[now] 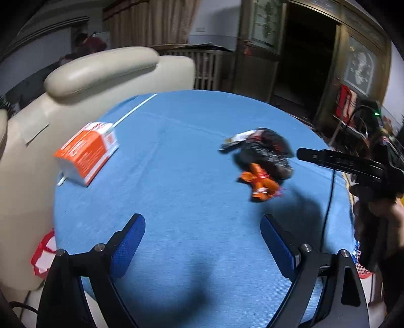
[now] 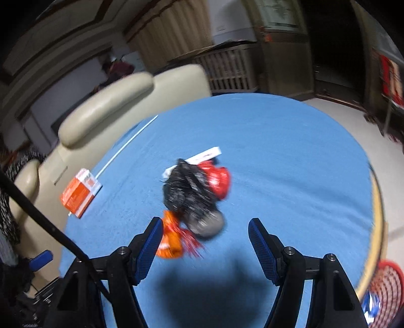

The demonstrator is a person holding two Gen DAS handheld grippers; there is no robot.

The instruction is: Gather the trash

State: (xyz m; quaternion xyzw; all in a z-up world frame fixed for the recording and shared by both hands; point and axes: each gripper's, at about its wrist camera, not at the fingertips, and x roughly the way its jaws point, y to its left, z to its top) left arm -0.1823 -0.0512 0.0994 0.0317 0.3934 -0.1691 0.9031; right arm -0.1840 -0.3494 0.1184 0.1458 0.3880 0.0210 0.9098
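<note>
Both hand-held grippers, left (image 1: 202, 242) and right (image 2: 205, 242), open, empty; wrapper pile (image 2: 194, 191) mid-desk (image 2: 290, 164), orange box (image 2: 80, 193) by sofa (image 2: 106, 111)

A round bench (image 1: 192, 156) covered in blue cloth was seen, with a cream leather armchair (image 1: 101, 68) set just beside it. Beige curtains (image 1: 151, 22) were hung behind; a slatted radiator cover (image 2: 227, 70) and dark wooden doorway (image 1: 308, 58) were dimly lit.
</note>
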